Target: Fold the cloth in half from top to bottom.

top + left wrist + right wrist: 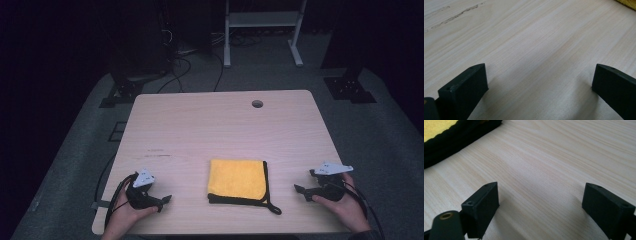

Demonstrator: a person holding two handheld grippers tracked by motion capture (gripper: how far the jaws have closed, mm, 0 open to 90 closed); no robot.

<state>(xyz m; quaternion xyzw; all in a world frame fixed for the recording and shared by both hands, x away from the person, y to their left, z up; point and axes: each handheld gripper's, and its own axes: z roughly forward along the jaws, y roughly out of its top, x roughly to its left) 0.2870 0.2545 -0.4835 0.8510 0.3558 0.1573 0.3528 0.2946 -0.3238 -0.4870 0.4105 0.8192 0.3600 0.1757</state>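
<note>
A folded yellow cloth [236, 179] with a black edge and a small black loop lies on the wooden table [215, 125], near its front middle. My left gripper [164, 201] rests on the table to the cloth's left, held by a hand, jaws pointing toward the cloth. In the left gripper view the gripper [540, 75] is open over bare wood, with a sliver of the cloth [627, 3] at the top right. My right gripper [300, 190] rests to the cloth's right. It is open [541, 192] with nothing between its jaws, and the cloth's black edge [451, 140] lies at the upper left.
A round cable hole [257, 103] sits near the table's far edge. Faint pencil marks [159, 154] show left of centre. Beyond the table are a white frame's legs [262, 30], cables and black stands on grey carpet.
</note>
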